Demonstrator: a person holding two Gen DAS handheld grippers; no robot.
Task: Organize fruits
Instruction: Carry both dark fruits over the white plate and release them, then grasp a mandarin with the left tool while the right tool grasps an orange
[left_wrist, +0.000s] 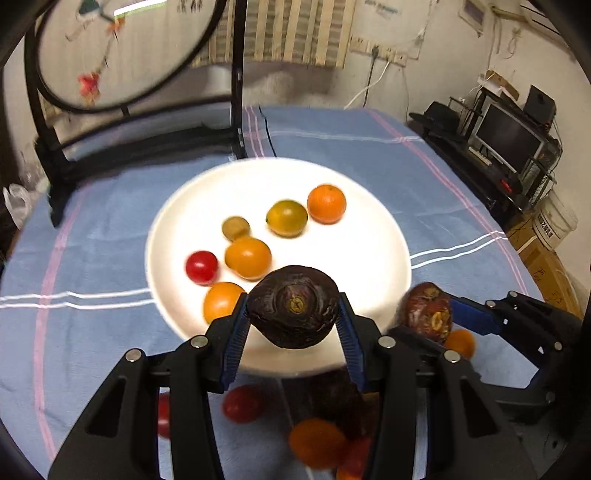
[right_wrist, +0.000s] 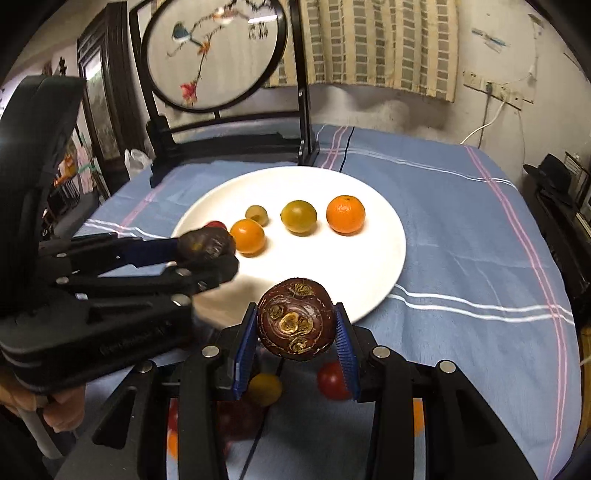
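Observation:
My left gripper is shut on a dark brown round fruit, held over the near rim of the white plate. Just right of it, my right gripper is shut on a second, reddish-brown fruit, also above the plate's near edge. The plate holds several small fruits: an orange mandarin, a green-yellow citrus, an olive-coloured one, two orange ones and a red tomato. More tomatoes and orange fruits lie on the cloth under the grippers.
A blue striped cloth covers the table. A black-framed round embroidered screen stands at the far left edge. In the right wrist view a hand grips the left tool. A monitor and shelves stand off the table's right side.

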